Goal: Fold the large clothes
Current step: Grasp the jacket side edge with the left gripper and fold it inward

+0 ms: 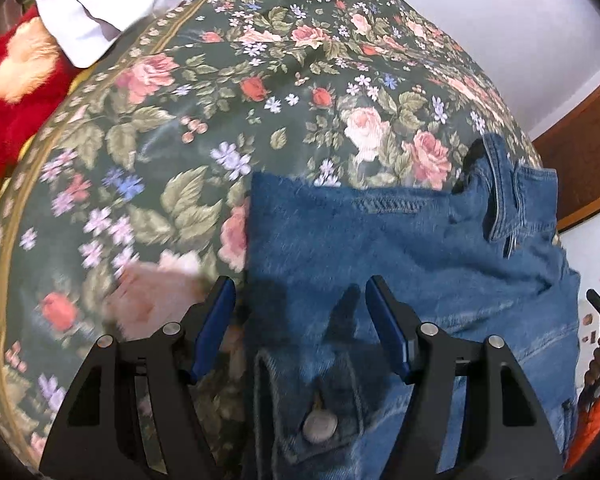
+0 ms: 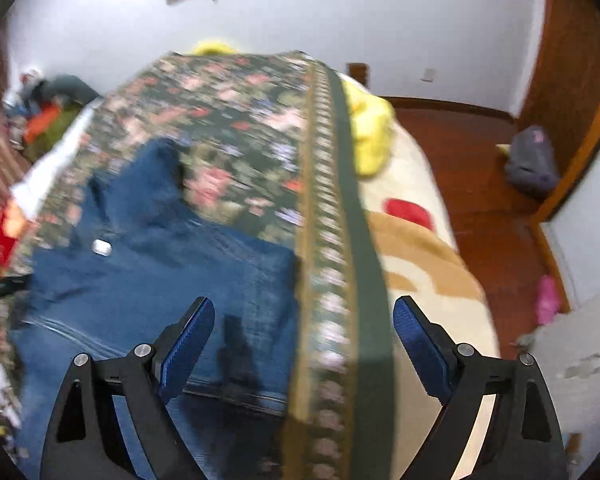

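A blue denim garment lies partly folded on a dark green floral bedspread. Its metal button shows near the bottom of the left wrist view, and its collar or cuff lies at the far right. My left gripper is open and empty, just above the garment's left edge. In the right wrist view the same denim garment lies left of the bedspread's border. My right gripper is open and empty above the garment's right edge and the border.
A white cloth and a red plush toy lie at the bed's far left. A yellow item and a cream blanket lie beyond the border. A dark bag sits on the wooden floor.
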`<state>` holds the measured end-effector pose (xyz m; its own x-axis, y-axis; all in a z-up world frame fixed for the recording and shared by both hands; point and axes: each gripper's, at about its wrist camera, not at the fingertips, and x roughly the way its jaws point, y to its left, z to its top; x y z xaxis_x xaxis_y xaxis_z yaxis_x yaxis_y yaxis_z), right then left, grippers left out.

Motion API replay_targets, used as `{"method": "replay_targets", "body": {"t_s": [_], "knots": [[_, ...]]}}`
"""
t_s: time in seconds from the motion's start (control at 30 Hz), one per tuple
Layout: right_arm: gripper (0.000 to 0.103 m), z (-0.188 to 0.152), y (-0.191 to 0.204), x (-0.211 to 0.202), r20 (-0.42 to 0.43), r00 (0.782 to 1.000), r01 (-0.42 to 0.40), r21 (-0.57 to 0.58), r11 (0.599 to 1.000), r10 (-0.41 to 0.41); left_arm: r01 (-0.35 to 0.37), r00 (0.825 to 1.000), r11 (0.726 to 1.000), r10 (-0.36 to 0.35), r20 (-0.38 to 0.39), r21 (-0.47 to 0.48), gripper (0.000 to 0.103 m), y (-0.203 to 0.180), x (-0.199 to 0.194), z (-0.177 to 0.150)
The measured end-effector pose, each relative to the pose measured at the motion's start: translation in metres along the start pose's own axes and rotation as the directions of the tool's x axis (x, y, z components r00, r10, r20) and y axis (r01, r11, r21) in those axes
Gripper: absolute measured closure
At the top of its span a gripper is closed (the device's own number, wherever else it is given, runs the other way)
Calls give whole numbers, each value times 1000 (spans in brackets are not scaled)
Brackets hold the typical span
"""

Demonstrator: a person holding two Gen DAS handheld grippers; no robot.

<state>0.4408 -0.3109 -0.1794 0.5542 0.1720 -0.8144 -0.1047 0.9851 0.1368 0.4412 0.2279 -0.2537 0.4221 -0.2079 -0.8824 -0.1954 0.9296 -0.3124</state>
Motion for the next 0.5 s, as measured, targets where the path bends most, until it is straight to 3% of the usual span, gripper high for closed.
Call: {"method": "replay_targets", "body": {"t_s": [0.1, 0.2, 0.27, 0.33, 0.5], "knots": [[30, 5, 9, 19, -45, 998, -38, -4, 999, 37, 23, 1000, 999, -23, -13, -30, 37, -1, 15, 8], [50, 7, 13, 48, -115, 991, -64, 22, 998, 67, 9, 1000, 999, -10, -20, -44, 52, -1, 27, 13], [54, 8, 17, 55, -94, 994, -54, 22, 998, 56, -13, 1000, 999, 13, -5, -32, 62, -4, 31, 15], [71, 10, 24, 60, -95, 995, -32, -14, 999, 30, -30, 999, 999, 30, 11, -12, 78, -6, 30, 16], [80, 19, 52, 63, -51, 997, 52, -145, 988, -60, -115, 990, 993, 111, 92, 37, 84, -18, 14, 18]]}}
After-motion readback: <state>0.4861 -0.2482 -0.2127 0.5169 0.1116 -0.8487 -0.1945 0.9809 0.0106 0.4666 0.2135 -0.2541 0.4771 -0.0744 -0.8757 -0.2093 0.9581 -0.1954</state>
